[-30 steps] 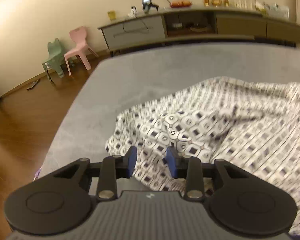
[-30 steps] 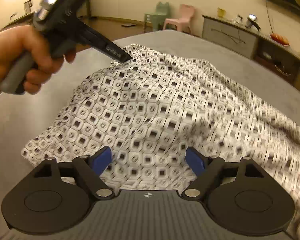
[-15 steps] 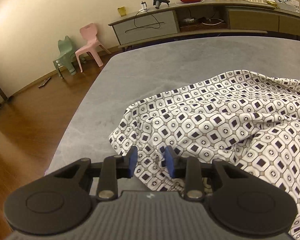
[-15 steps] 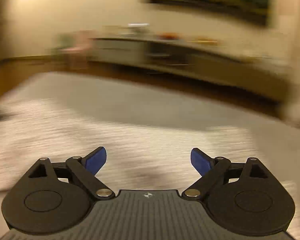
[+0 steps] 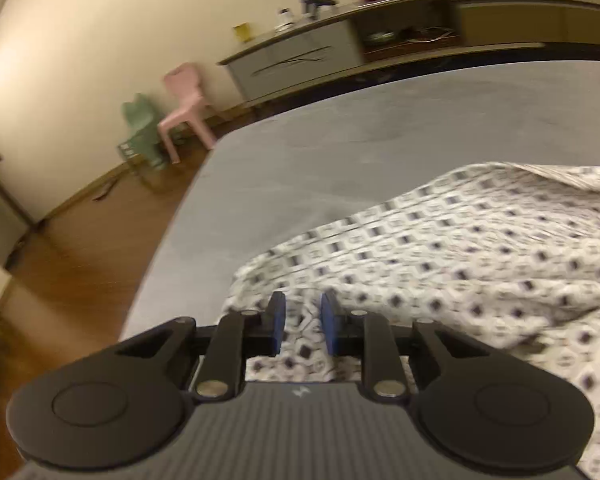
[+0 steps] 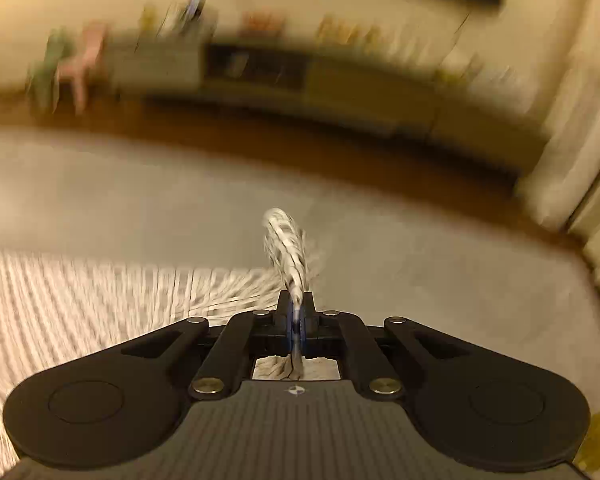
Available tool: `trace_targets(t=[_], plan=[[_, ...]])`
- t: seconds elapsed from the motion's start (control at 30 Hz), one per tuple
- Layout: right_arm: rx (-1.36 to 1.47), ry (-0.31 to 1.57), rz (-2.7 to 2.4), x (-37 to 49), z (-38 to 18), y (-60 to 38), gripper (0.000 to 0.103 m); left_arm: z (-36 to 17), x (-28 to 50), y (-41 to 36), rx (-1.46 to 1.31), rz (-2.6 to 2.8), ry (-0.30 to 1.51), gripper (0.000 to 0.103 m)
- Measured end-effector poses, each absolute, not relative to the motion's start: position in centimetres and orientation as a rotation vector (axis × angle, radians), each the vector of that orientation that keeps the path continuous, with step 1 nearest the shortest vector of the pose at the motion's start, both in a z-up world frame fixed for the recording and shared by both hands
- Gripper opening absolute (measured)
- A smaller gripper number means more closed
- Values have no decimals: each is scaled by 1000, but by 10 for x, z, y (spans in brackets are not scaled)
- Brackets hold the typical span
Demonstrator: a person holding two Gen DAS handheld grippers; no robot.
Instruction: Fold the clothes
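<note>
Right claw [image 6: 296, 312] went from wide open to clenched on a fold of the patterned garment [image 5: 460, 248]; view very blurred, mid-swing. Left claw [image 5: 302, 320] has narrowed slightly, part-open, garment edge between its fingers; cannot tell if gripped. Garment lies spread on the grey bed [image 5: 340, 152], probably pinched to lift and straighten before folding. No containers in view.

The right wrist view is smeared by motion blur: the sideboard [image 6: 320, 76] and the small items on it cannot be identified. The garment [image 5: 480, 248] is cut off by the right edge in the left wrist view, its pattern softened. Whether the left claw [image 5: 303, 322] actually grips cloth cannot be told.
</note>
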State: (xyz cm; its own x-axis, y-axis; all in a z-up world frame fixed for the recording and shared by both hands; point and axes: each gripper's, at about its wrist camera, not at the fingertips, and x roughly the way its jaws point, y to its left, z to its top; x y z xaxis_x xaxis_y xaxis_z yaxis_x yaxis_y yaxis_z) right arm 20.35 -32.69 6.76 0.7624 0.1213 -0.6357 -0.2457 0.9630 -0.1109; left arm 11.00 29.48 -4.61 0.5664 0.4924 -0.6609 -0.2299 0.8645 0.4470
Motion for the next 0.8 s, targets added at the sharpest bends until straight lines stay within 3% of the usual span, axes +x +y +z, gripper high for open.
trace_targets(t=[0.07,0.17,0.3,0.33,0.37,0.43,0.57,0.67,0.73,0.8], plan=[[-170,561,111,199,100,-352,2,-48,117,300,336,464,868,21],[-141,534,-61,213,108,-393,3,-49,127,305,318,493,858,18],[-116,671,-133,221,68,-417,10,-46,131,302,318,490,854,19],[-73,667,-91,208,64,-414,26,-42,129,299,322,471,855,21],[-31,665,-45,195,60,-410,62,-39,127,297,326,451,857,22],[9,665,80,158,53,-391,93,-27,115,279,384,401,836,29],[-55,692,305,69,47,-353,97,-1,63,224,538,232,768,41],[-95,708,398,8,48,-341,102,8,1,168,582,-25,723,56],[-111,718,440,-30,49,-337,102,4,-29,130,590,-174,711,71],[-92,769,485,-47,39,-335,102,-12,-44,99,650,-267,726,76]])
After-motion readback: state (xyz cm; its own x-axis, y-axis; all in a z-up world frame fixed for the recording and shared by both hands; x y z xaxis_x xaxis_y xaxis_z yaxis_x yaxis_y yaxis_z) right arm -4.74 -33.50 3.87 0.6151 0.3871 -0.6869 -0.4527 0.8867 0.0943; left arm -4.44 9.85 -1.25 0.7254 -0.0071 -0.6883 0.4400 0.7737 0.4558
